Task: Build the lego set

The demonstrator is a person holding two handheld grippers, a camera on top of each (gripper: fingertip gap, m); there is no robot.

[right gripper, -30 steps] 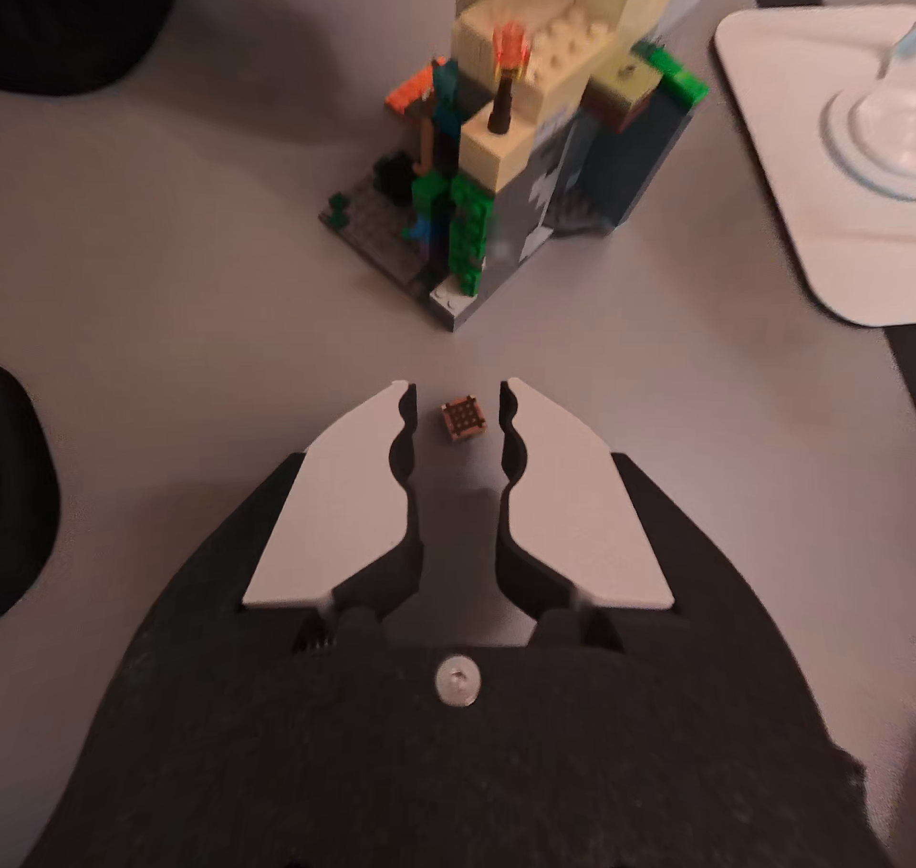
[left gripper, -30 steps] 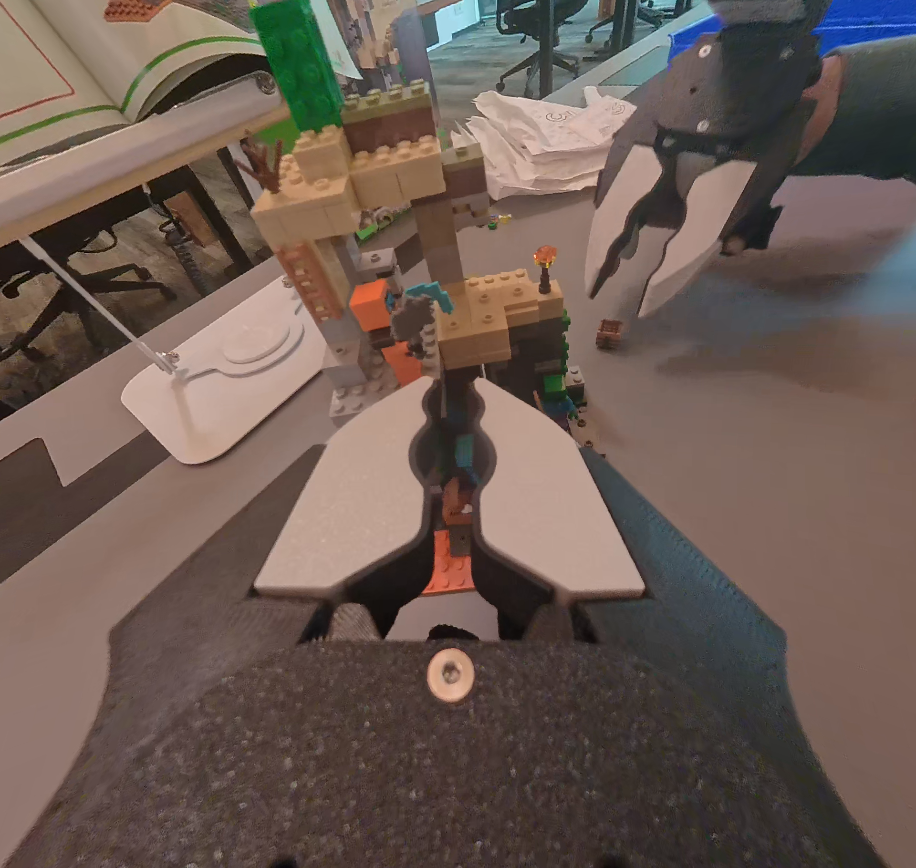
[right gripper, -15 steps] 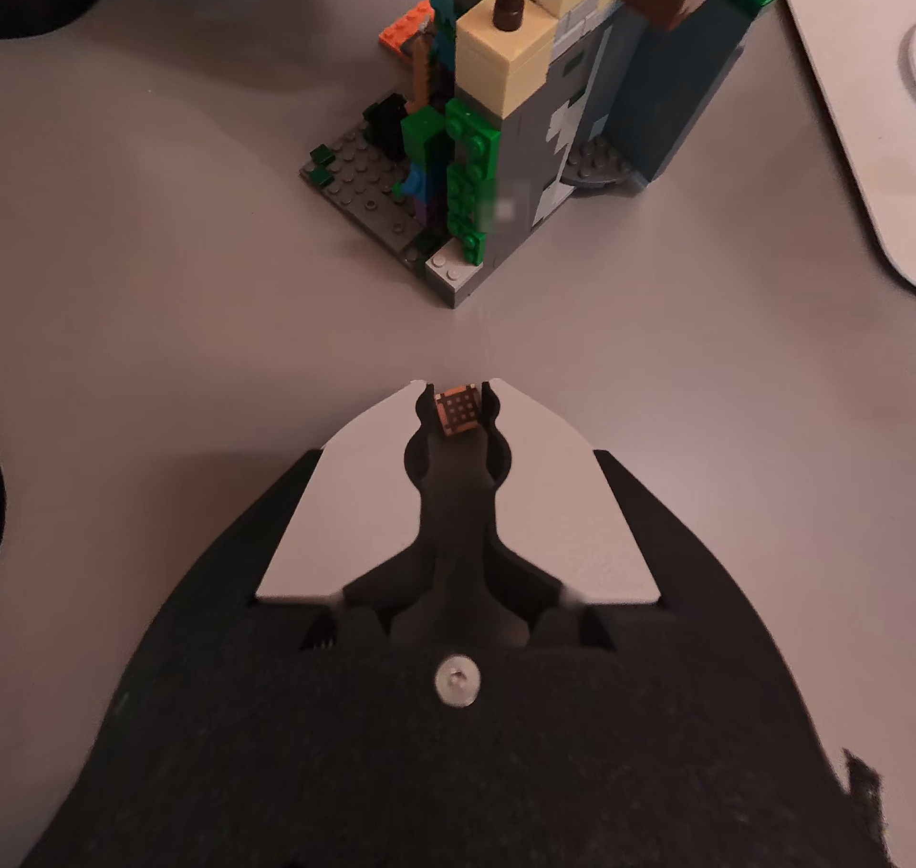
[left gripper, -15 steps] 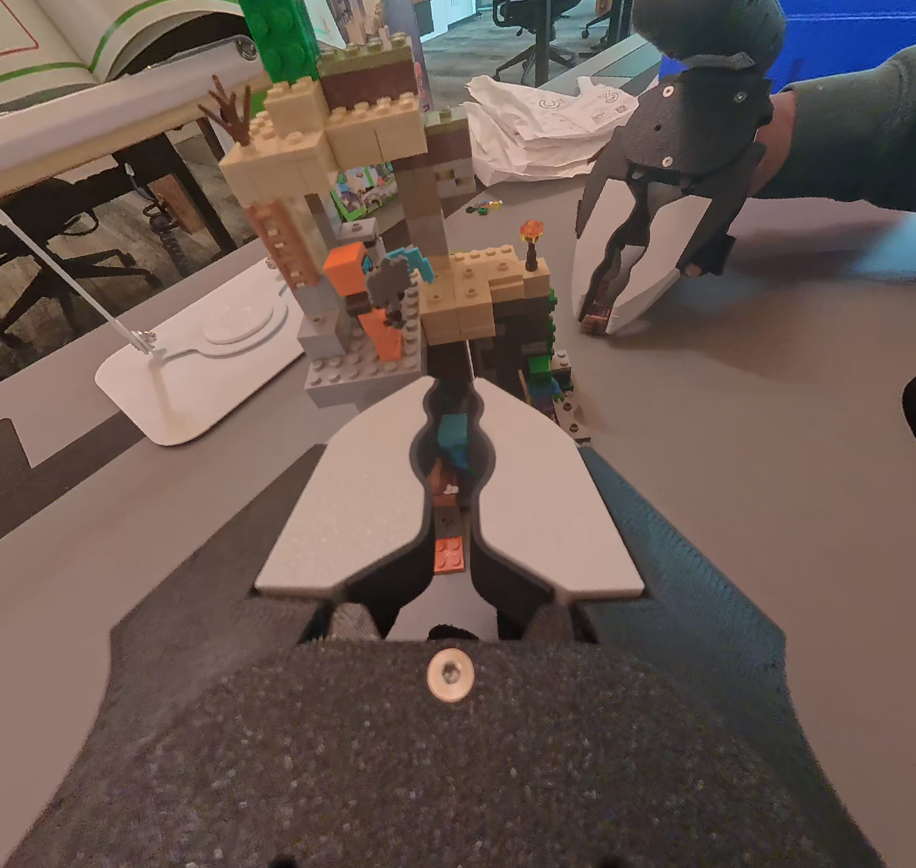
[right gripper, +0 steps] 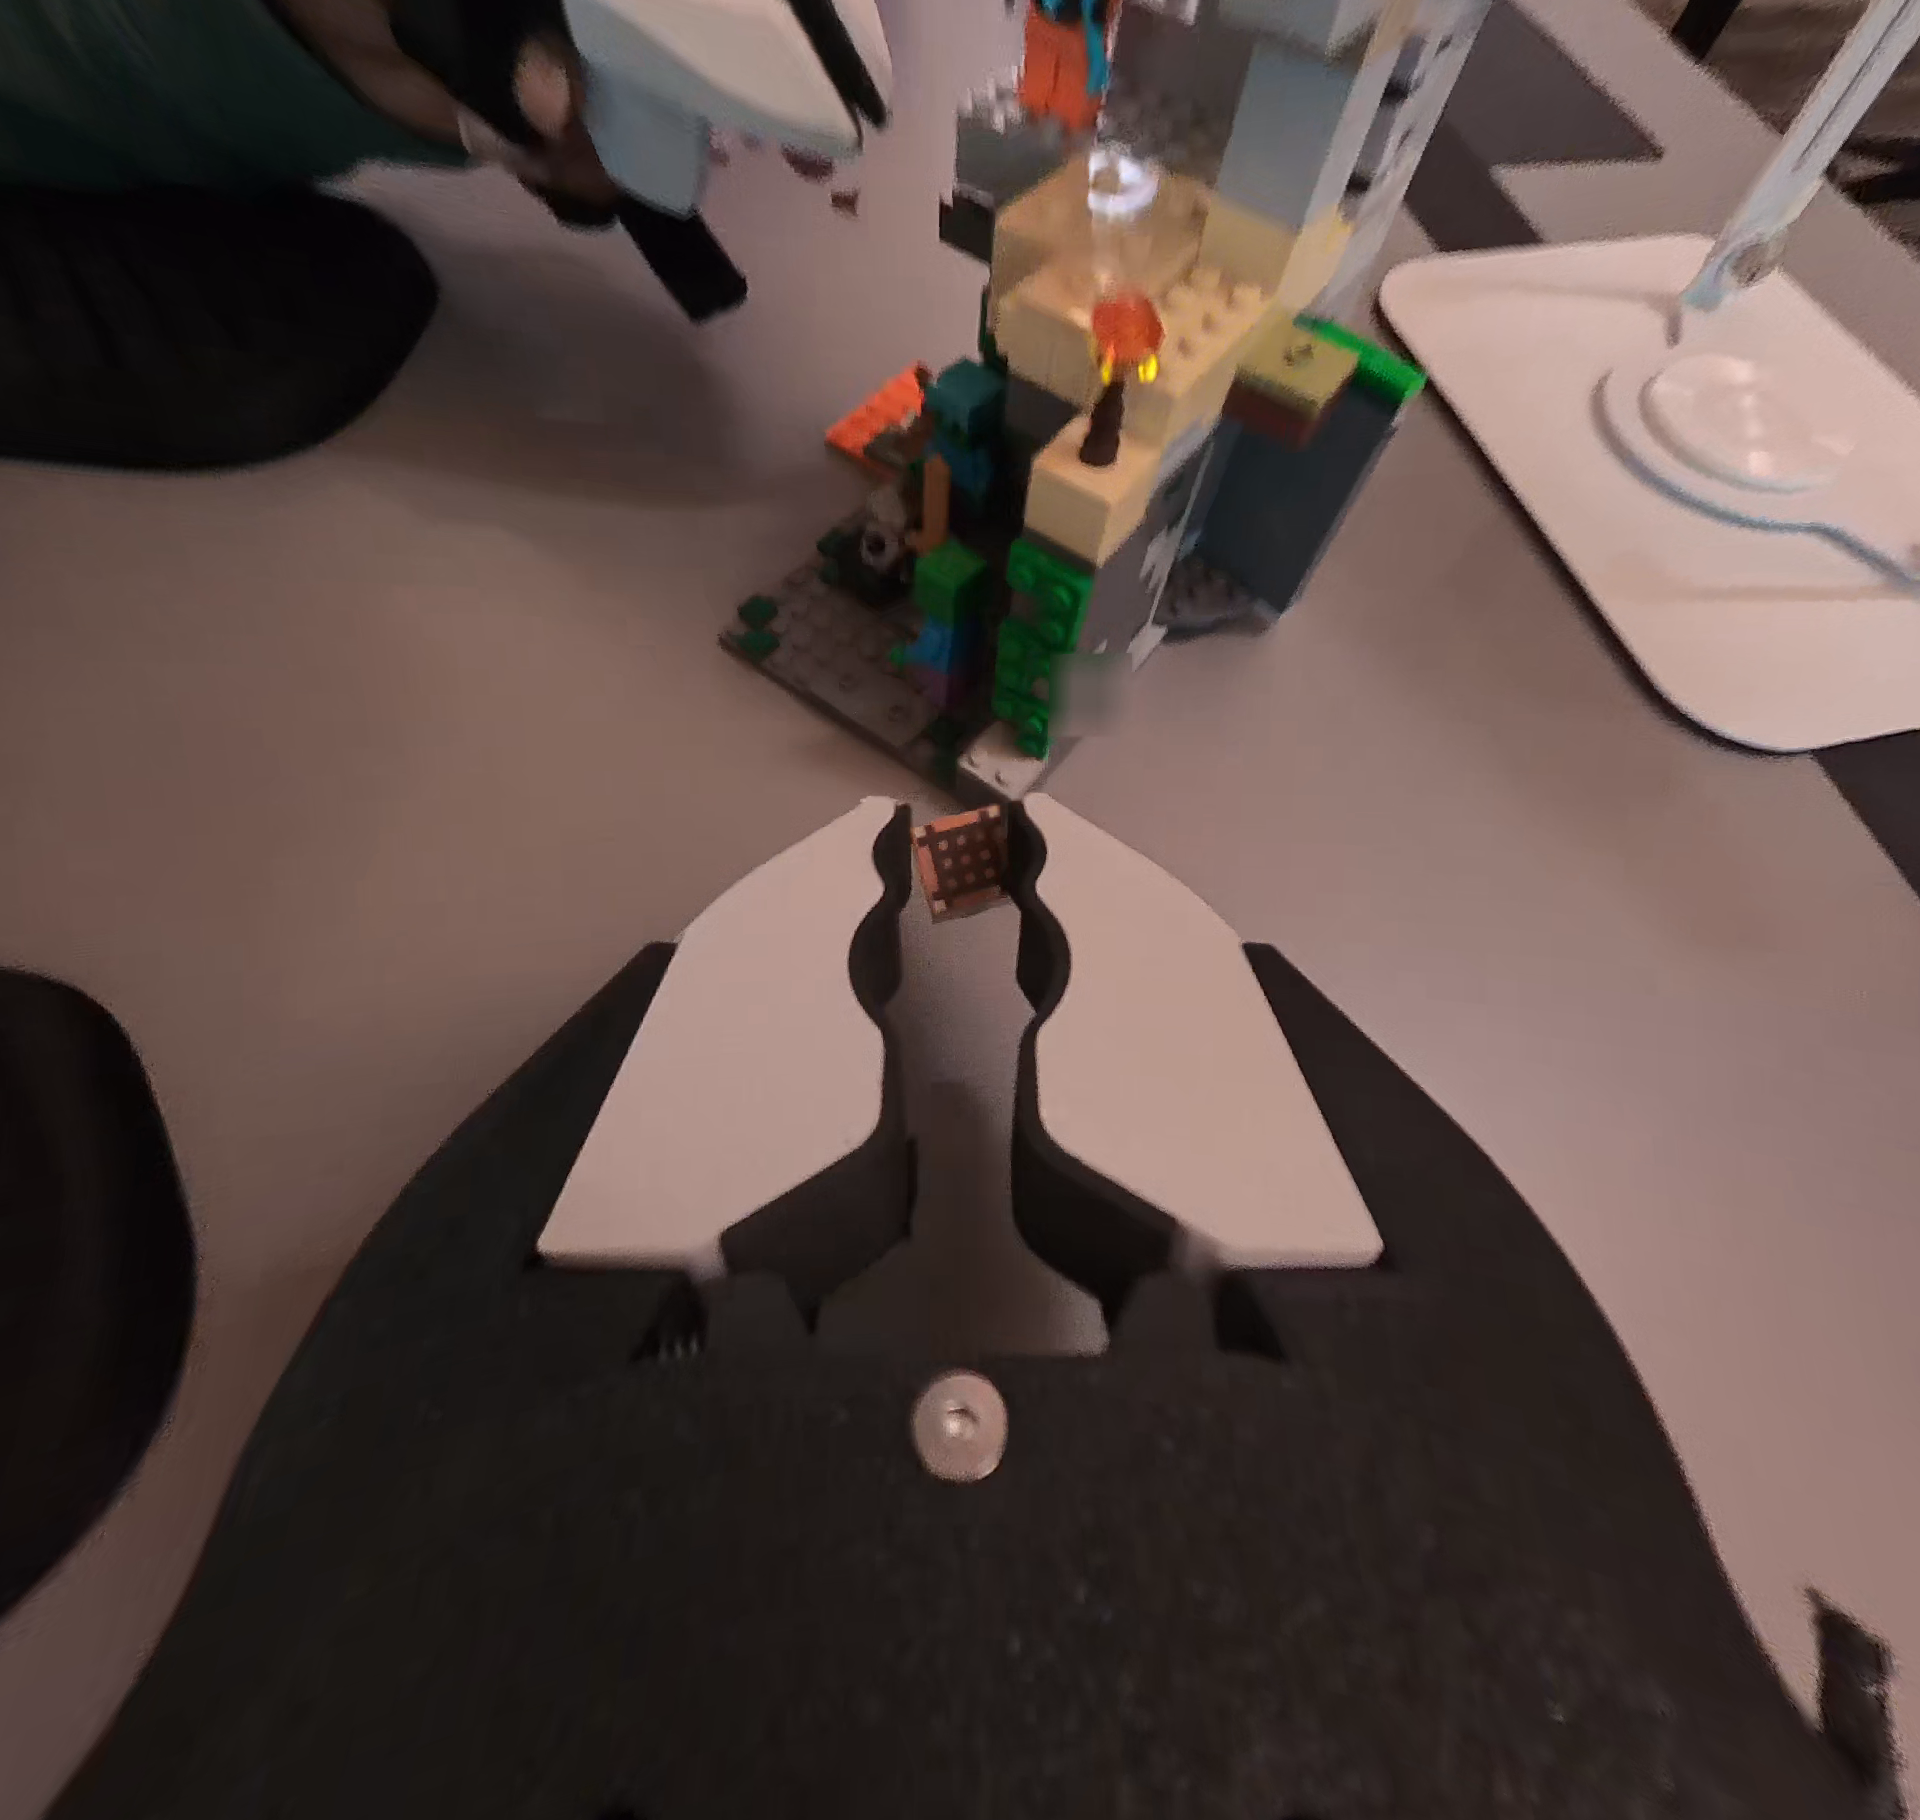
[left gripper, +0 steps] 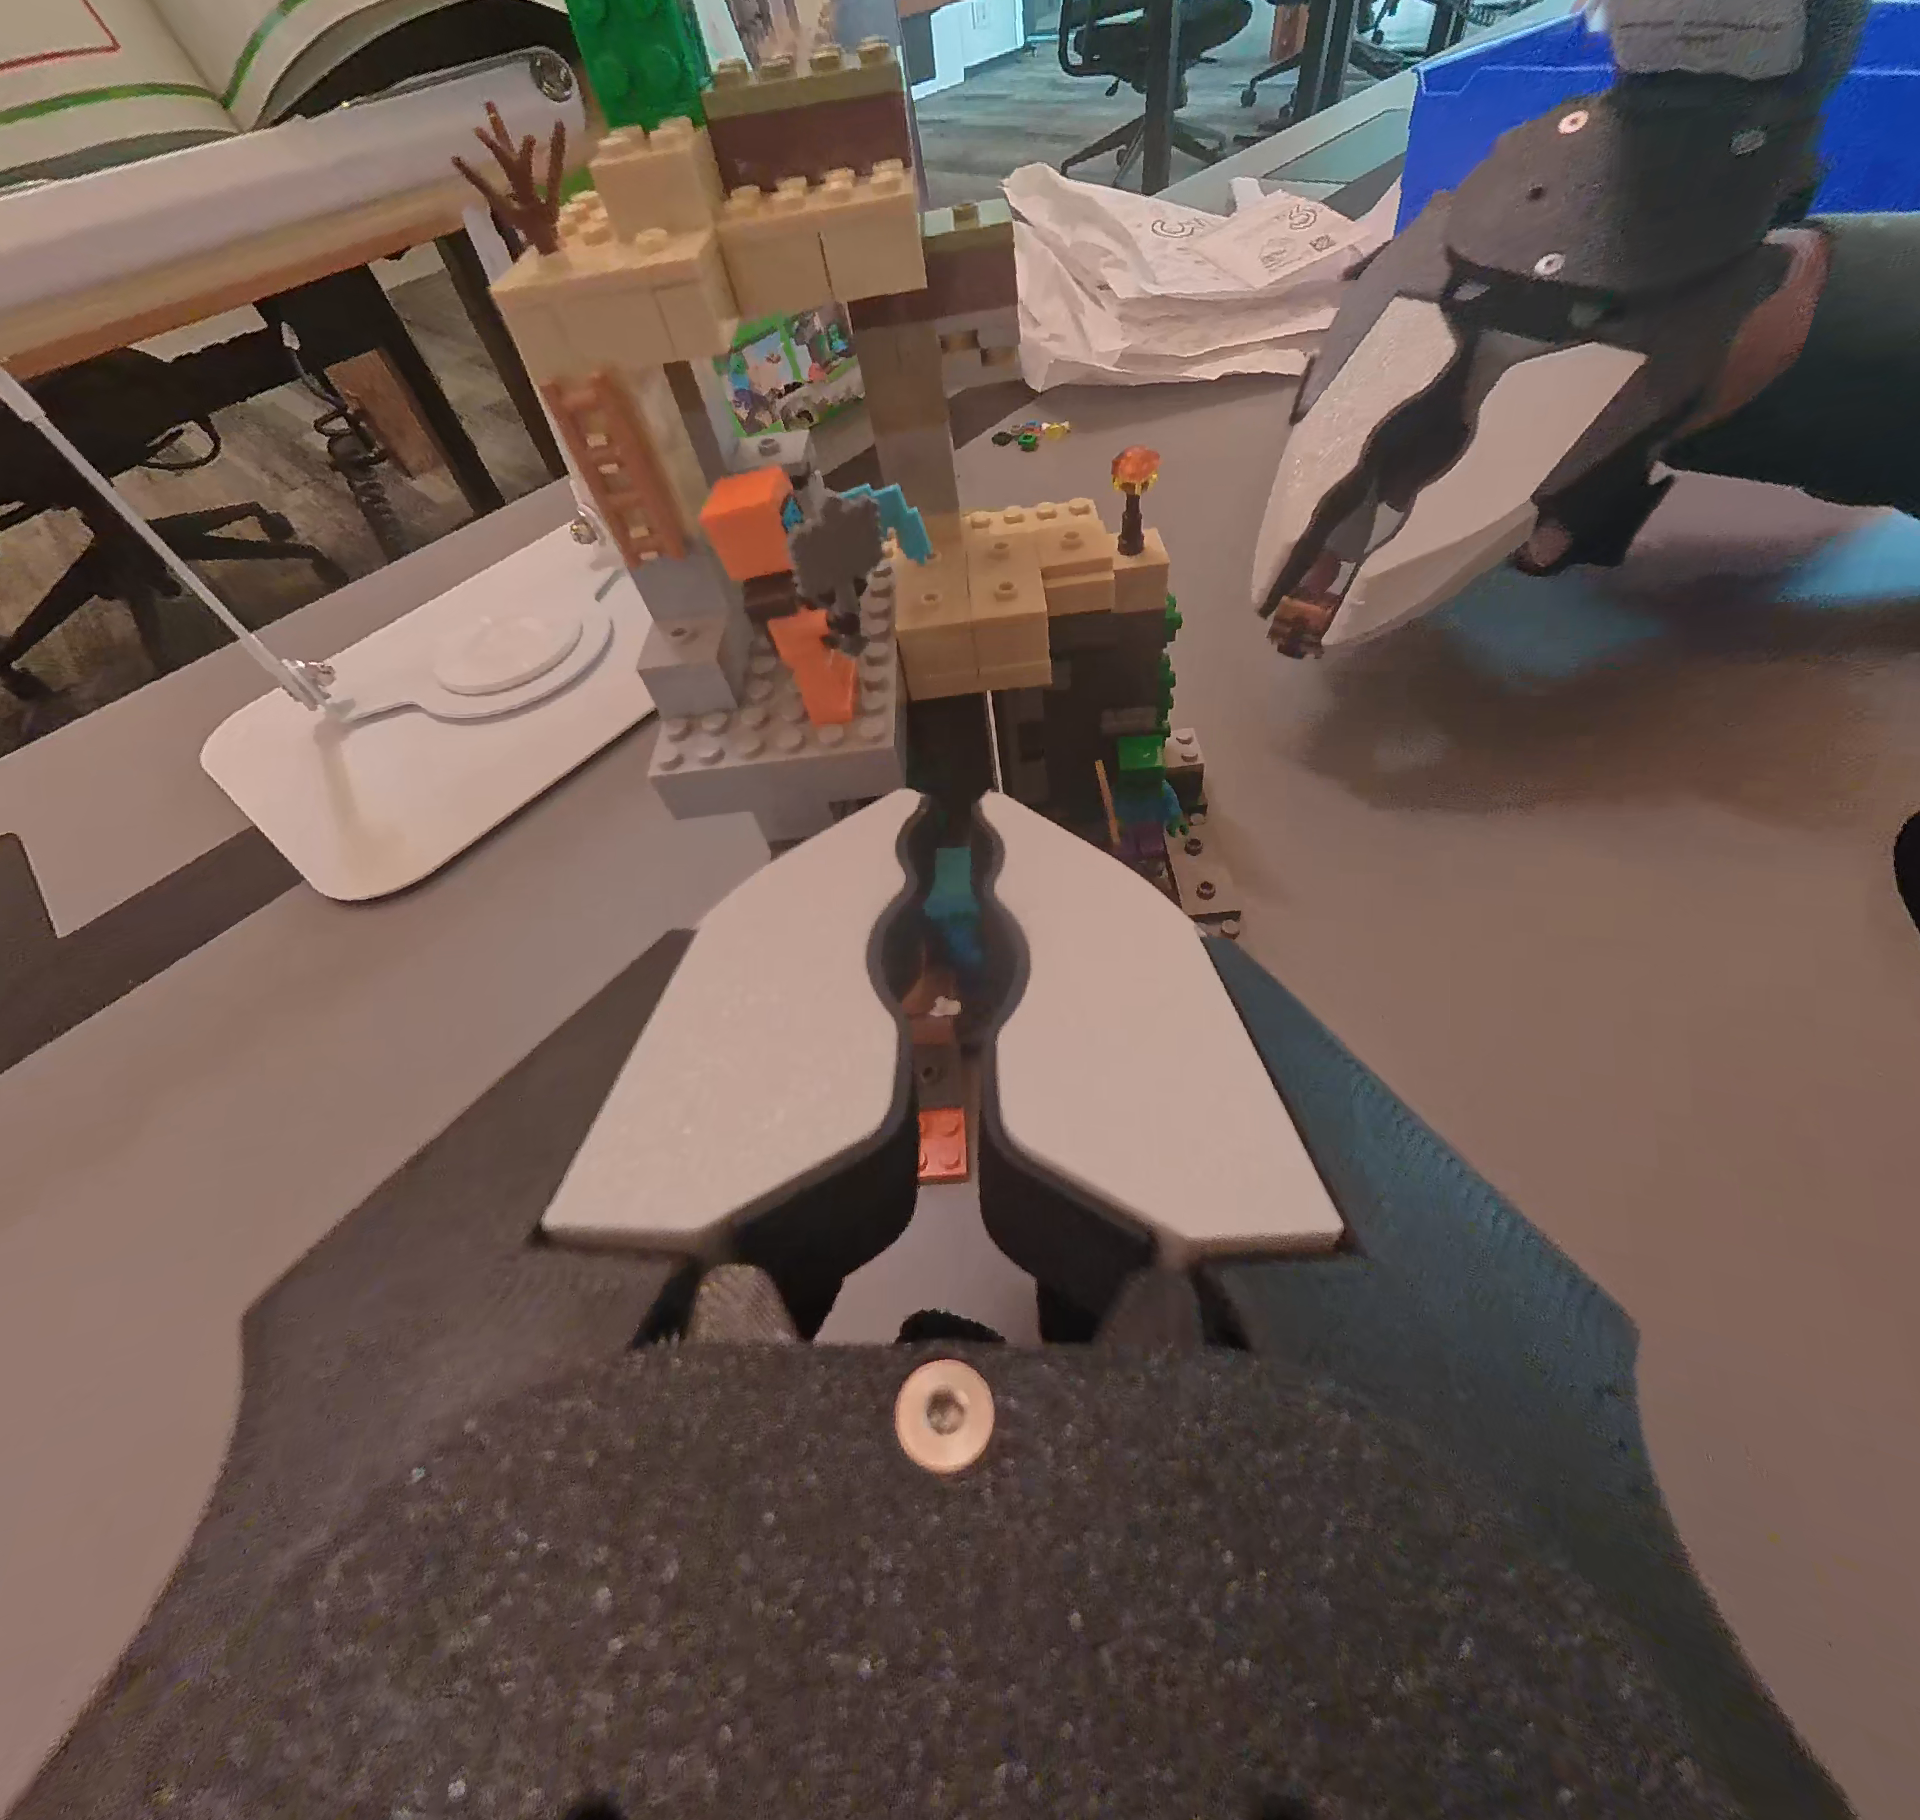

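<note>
The lego model [left gripper: 810, 316], a tan, grey and green tower with a torch and minifigures, stands on the grey table [left gripper: 1558, 1043]. My left gripper [left gripper: 951, 806] hovers at its near side, shut to a thin slit. A teal-headed minifigure [left gripper: 954, 877] and an orange plate [left gripper: 943, 1142] show through the slit. My right gripper [right gripper: 956, 814] is shut on a small brown grid-patterned brick [right gripper: 961, 866] and holds it off the table, just in front of the model [right gripper: 1101, 461]. It shows right of the model in the left wrist view [left gripper: 1299, 617].
A white stand base [left gripper: 416, 731] sits left of the model, with an open instruction booklet [left gripper: 156, 25] above it. Crumpled white paper bags [left gripper: 1143, 284], a blue bin [left gripper: 1507, 129] and small loose pieces [left gripper: 1029, 435] lie behind. Dark rounded objects [right gripper: 187, 316] lie at the table's left.
My right gripper came down over the small brown brick, shut on it and lifted it off the table. My left gripper stayed shut by the model and shifted slightly.
</note>
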